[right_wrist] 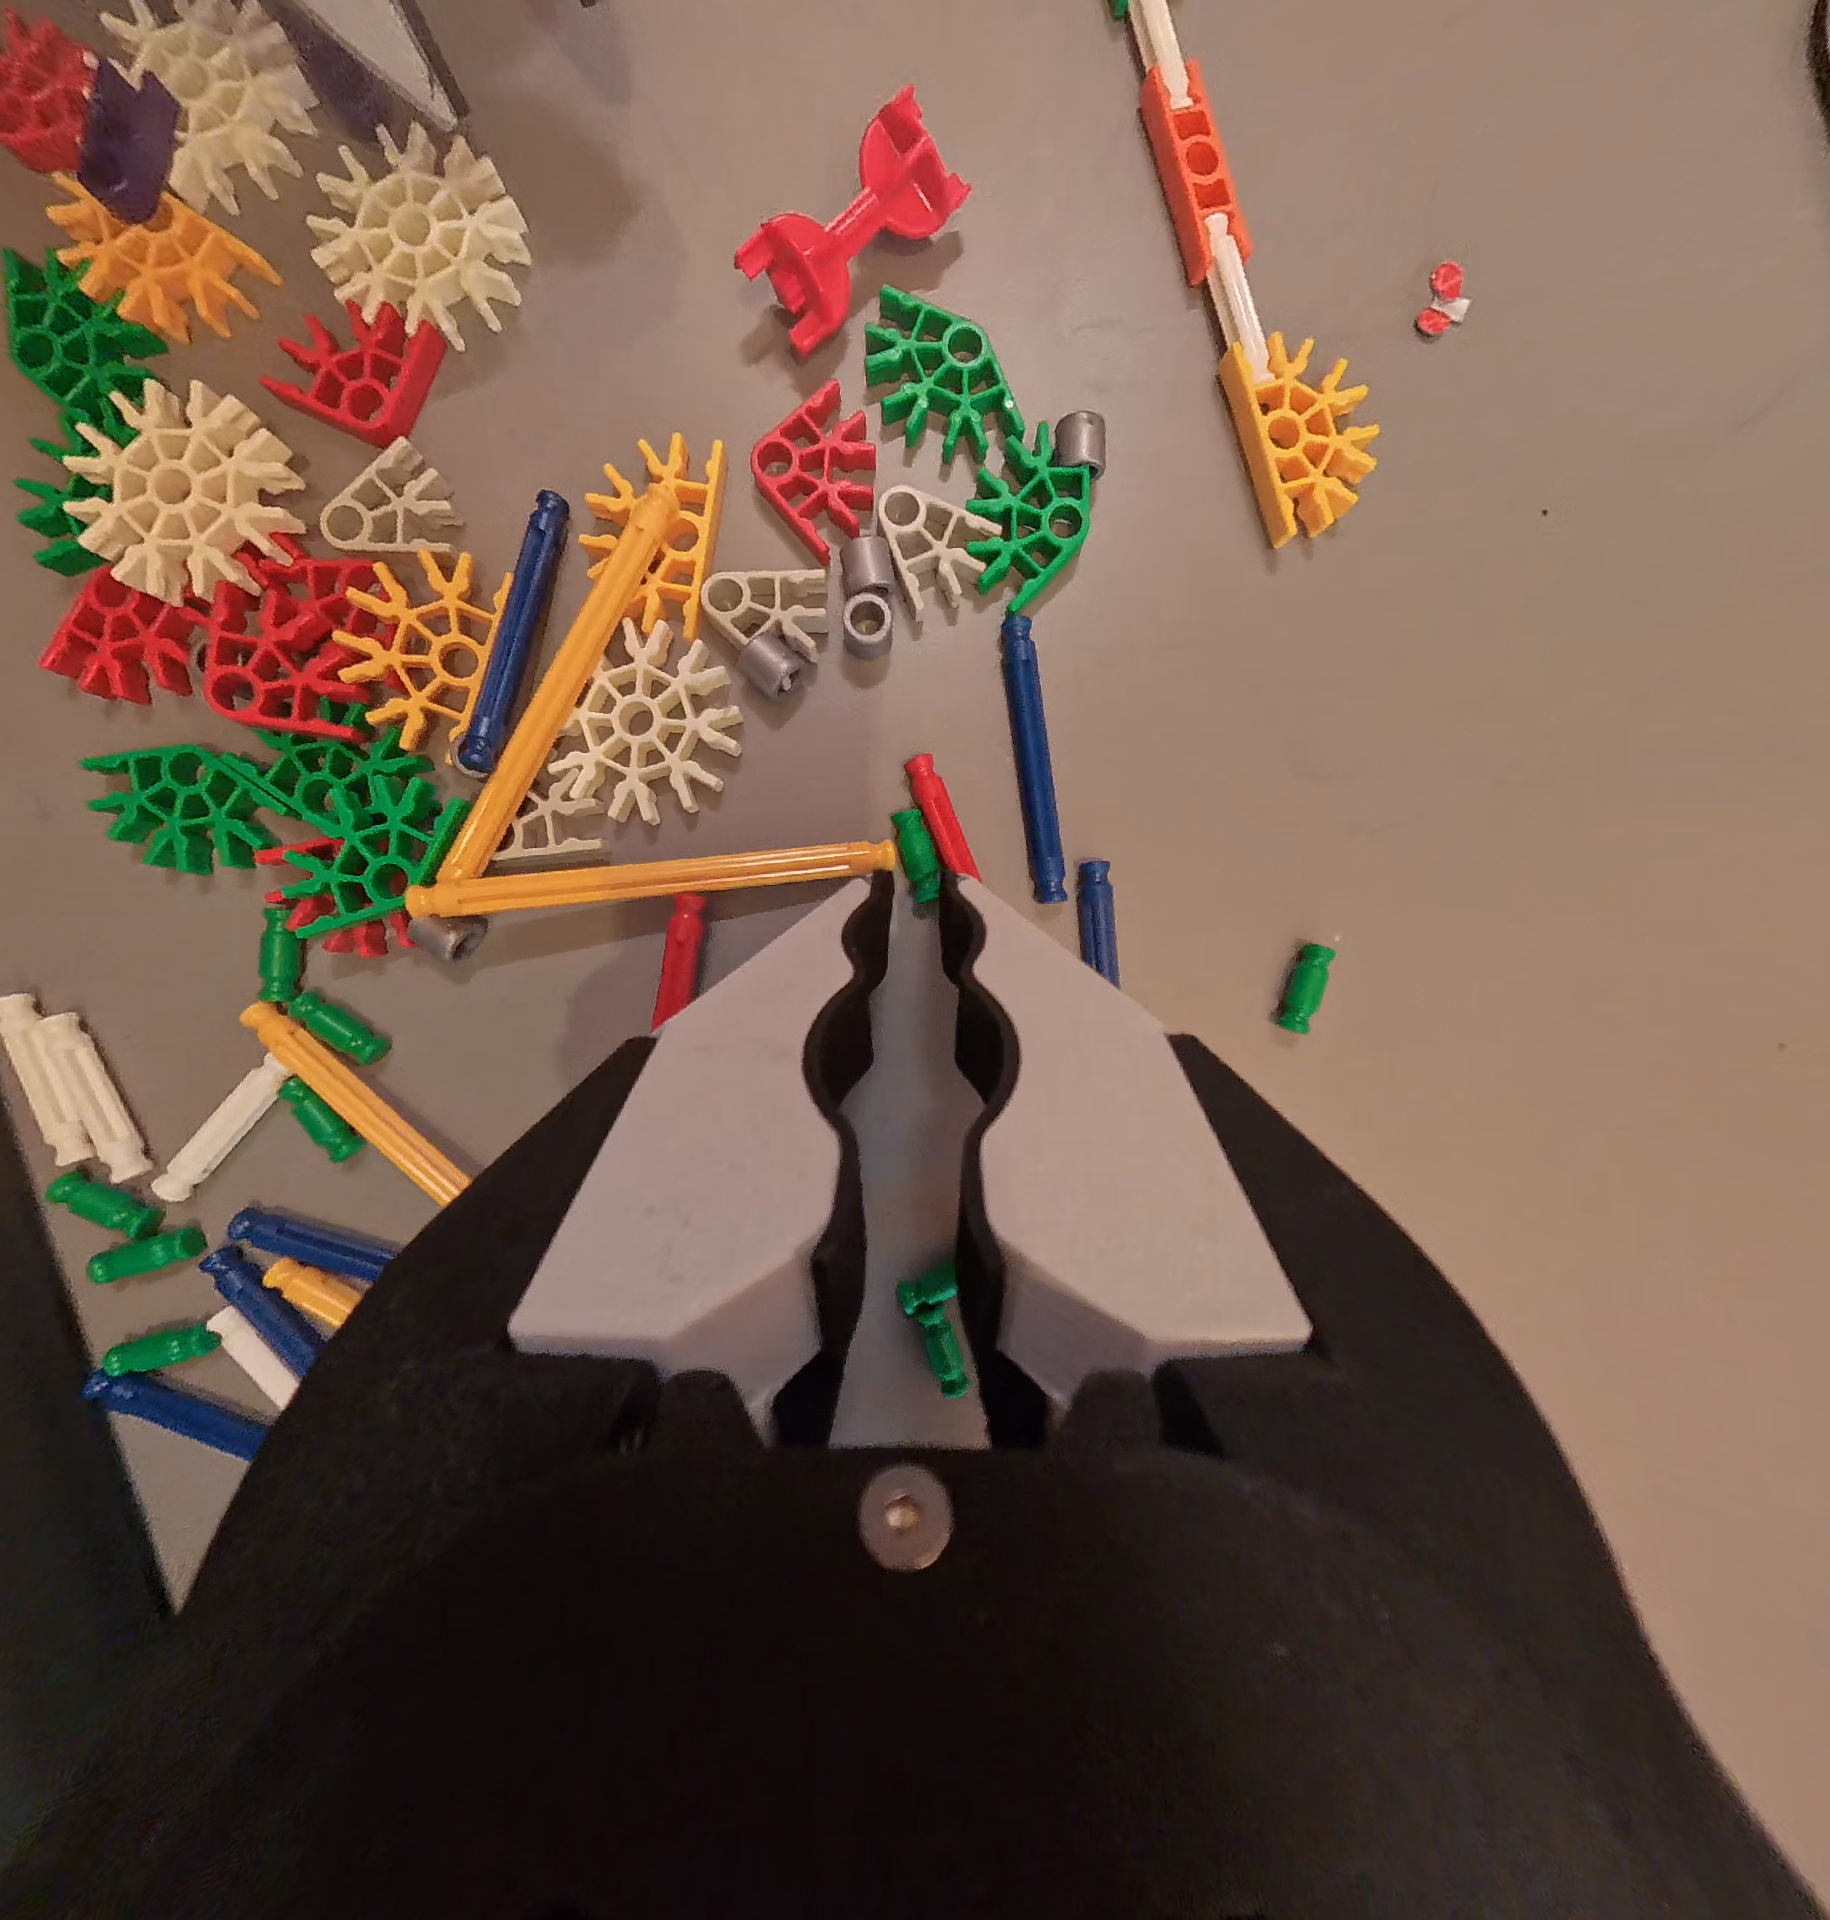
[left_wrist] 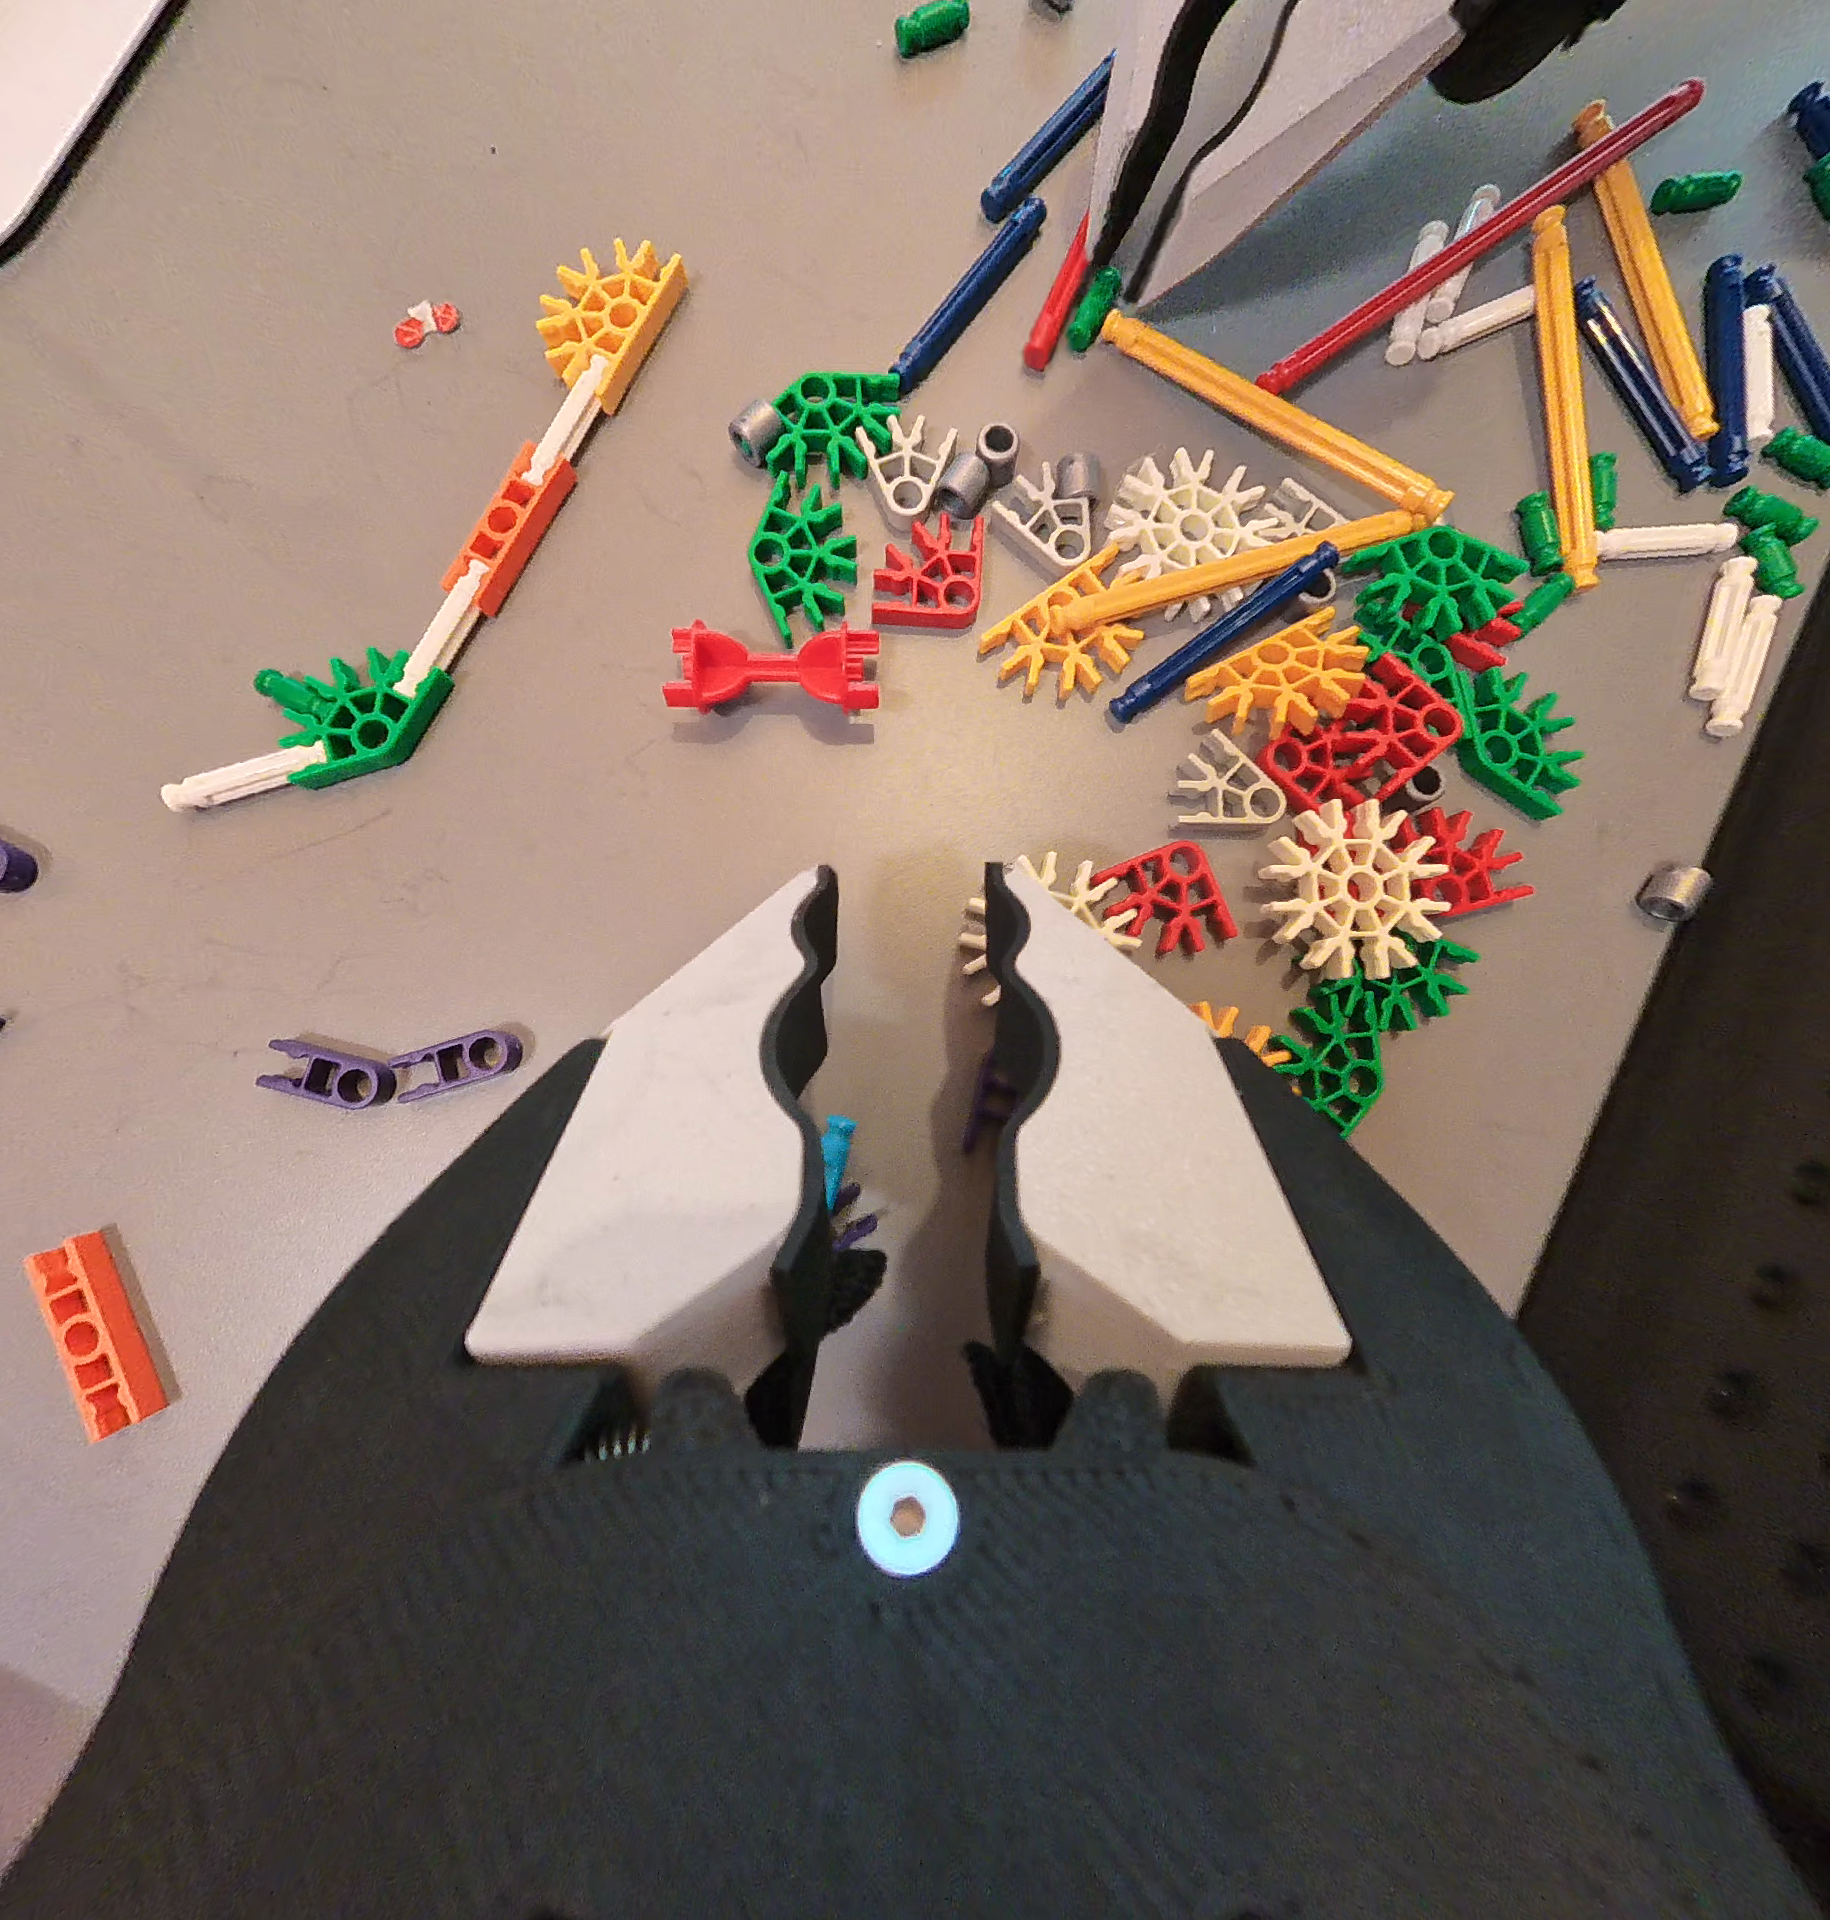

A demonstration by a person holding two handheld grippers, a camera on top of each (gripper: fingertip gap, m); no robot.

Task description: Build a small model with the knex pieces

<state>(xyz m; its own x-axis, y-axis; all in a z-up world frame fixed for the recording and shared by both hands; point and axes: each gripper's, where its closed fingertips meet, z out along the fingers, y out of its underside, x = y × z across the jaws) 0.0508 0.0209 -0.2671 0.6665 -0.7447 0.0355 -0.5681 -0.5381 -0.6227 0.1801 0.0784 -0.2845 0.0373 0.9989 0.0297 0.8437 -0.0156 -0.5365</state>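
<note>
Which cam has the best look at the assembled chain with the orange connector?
Left wrist view: the whole chain shows, yellow connector through orange connector to green connector and the white end rod. Right wrist view crops it at the top edge; only the yellow and orange parts show.

Grey table [left_wrist: 267, 436], red spool piece [left_wrist: 771, 665], orange block [left_wrist: 95, 1335].

Tongs [right_wrist: 909, 883] around green rod [right_wrist: 916, 854]

Glossy plastic rods [right_wrist: 641, 883] and connectors [right_wrist: 178, 499] are scattered on a matt grey tabletop [right_wrist: 1513, 831]; rough, layered black plastic is seen on the gripper [left_wrist: 911, 883] body.
</note>
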